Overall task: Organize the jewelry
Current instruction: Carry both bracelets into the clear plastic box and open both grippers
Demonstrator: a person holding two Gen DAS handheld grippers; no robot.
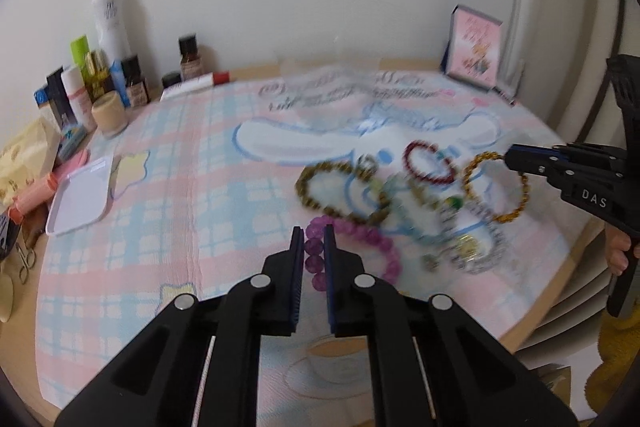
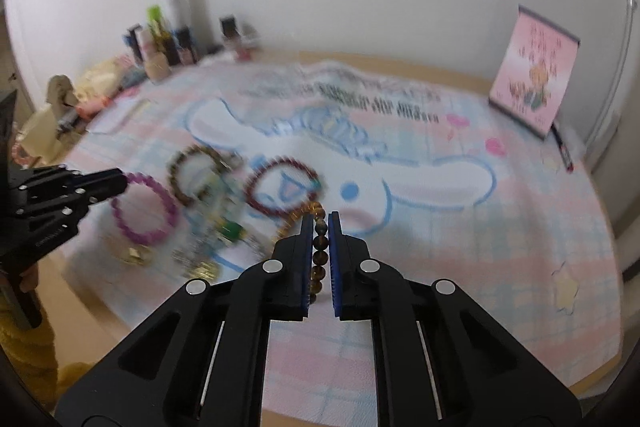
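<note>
The left claw (image 1: 313, 239) is gripping the purple bracelet (image 1: 352, 247), the right claw (image 2: 320, 227) the amber bracelet (image 2: 316, 247); the jewelry pile (image 1: 400, 195) is lying between them, with bare cloth (image 2: 480, 247) stretching ahead toward the desk edge (image 2: 400, 65).

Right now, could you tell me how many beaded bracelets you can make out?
4: purple bracelet in left gripper, amber bracelet in right gripper, olive bracelet and red bracelet on cloth; the blurred pile may hide more.

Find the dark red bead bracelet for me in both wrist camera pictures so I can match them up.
Left wrist view: the dark red bracelet lies right of centre on the mat, beyond the jewelry pile.
Right wrist view: the same bracelet lies at centre, just beyond the right gripper.
Shared landmark: the pink picture card standing at the back right.
</note>
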